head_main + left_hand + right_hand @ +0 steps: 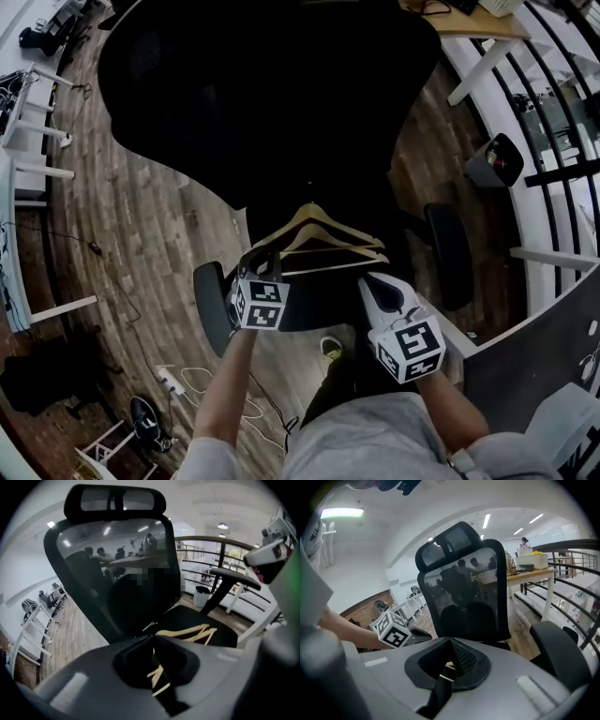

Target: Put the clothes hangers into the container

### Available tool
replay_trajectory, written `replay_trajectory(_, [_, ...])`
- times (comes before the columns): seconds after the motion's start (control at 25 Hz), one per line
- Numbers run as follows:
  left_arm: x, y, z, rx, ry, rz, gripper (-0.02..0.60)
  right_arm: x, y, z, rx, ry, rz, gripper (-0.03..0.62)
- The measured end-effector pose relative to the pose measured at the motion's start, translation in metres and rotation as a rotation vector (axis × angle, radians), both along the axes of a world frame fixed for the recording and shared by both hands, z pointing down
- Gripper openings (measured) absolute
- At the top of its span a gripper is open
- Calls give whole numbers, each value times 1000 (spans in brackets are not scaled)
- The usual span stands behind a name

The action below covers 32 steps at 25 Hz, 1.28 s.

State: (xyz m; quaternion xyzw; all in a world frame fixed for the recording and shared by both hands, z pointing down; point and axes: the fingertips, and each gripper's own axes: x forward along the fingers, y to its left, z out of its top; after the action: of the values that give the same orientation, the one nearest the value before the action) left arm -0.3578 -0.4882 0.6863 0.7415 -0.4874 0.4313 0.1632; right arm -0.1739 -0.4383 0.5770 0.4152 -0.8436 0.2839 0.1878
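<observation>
Several wooden hangers (323, 239) lie stacked on the seat of a black office chair (262, 84). In the left gripper view the hangers (187, 632) show just beyond the tips. My left gripper (260, 261) sits at the hangers' left end. Its jaws are together at the tips (152, 638), with strips of hanger wood showing through the gap beneath; I cannot tell whether it pinches one. My right gripper (373, 284) hovers at the seat's front right, jaws together (451, 641), a sliver of wood showing below them. No container for the hangers is plainly in view.
The chair's armrests (214, 305) (450, 253) flank the seat. A small bin (495, 161) stands by the white railing at the right, and a desk (525, 573) is behind the chair. Cables (202, 384) and a shoe (145, 417) lie on the wood floor.
</observation>
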Motion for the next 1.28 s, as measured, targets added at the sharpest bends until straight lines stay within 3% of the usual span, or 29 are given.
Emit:
replay_trajectory(0.08, [-4,-16,31,-37,-15,7,17,-7,-11,13,-19,-19,-10,-2])
replay_trajectory(0.28, [-12,-38,95,-128,-35,24,107,-21,-33,48,-54,-43,-28,-2])
replay_trajectory(0.52, [-18,-44,168,-243,-85,63,129,-31,-39,93,-132,-72,-46,-2])
replay_trajectory(0.64, [-17,-40,207,-324,-132,125,129,-34,-33,110,-171,-83,-54,-2])
replay_trajectory(0.76, [-22,-38,242,-386,-225,180,132,-33,-27,120,-187,-79,-67,-2])
replay_trajectory(0.96, [-28,-40,268,-436,-320,227,127,-32,-24,125,-200,-78,-82,-2])
replay_trajectory(1.12, [-24,-39,278,-482,-332,236,116,-20,-12,126,-206,-71,-93,-2])
replay_trajectory(1.28, [-23,-36,276,-445,-347,271,100,-19,-1,123,-208,-58,-106,-2])
